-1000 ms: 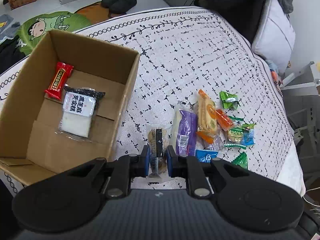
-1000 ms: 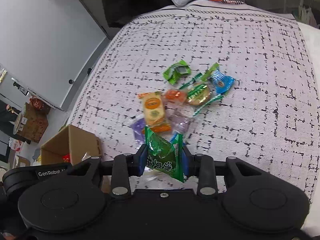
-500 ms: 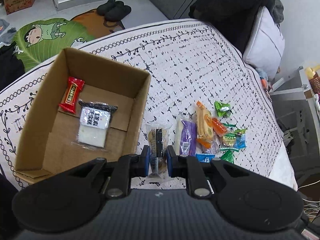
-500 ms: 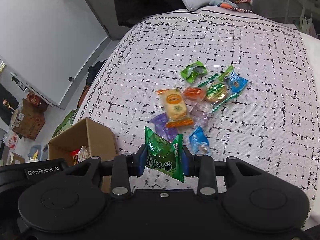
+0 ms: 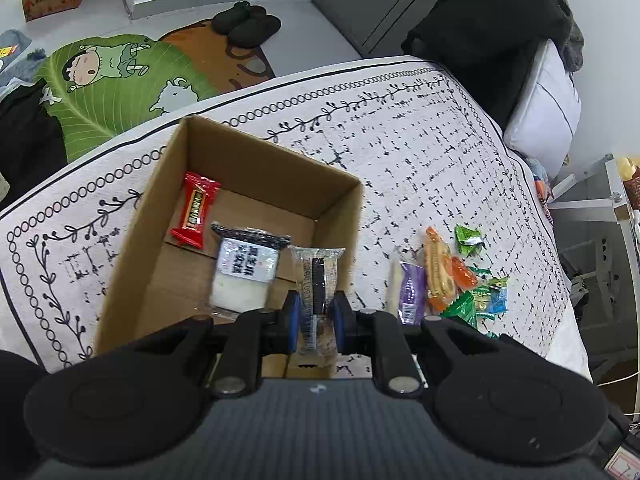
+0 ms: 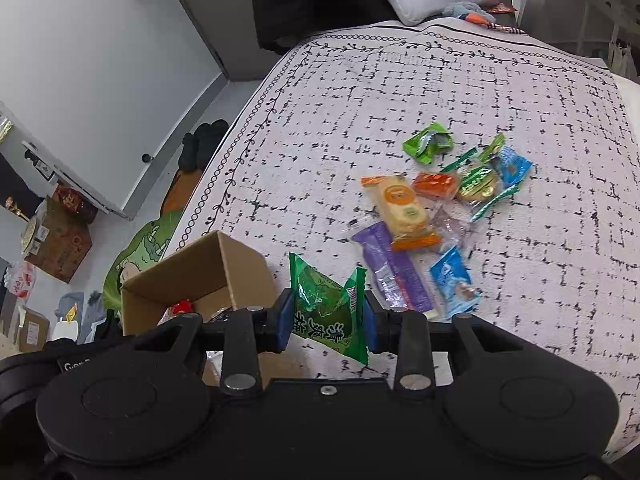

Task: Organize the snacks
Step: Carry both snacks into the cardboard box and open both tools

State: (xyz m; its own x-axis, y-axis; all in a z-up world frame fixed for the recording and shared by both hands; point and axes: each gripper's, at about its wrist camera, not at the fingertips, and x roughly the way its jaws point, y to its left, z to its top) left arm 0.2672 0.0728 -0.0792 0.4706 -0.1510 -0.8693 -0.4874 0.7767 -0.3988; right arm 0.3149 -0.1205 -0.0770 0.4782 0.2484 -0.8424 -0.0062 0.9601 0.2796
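My left gripper [image 5: 314, 316] is shut on a clear-wrapped dark biscuit packet [image 5: 318, 280], held above the near right corner of the open cardboard box [image 5: 340, 184]. A red candy bar [image 5: 195, 210] and a white packet with a black top [image 5: 246, 270] lie inside the box. My right gripper [image 6: 324, 320] is shut on a green snack packet [image 6: 326, 306], to the right of the box [image 6: 244, 264]. Loose snacks lie on the patterned bedspread: a purple packet [image 6: 394, 268], an orange-and-cream packet [image 6: 402, 210], a blue packet [image 6: 452, 280] and several small green and orange ones [image 6: 472, 176].
The bedspread [image 5: 400, 140] ends at a floor with a green cartoon mat [image 5: 112, 80] and black slippers [image 5: 246, 24]. A white pillow [image 5: 544, 108] and dark clothes [image 5: 480, 32] lie at the head. A white shelf frame [image 5: 600, 208] stands at the right.
My left gripper has risen and moved left with the biscuit packet, from beside the snack pile to over the box corner. My right gripper has lifted and drawn back with the green packet.
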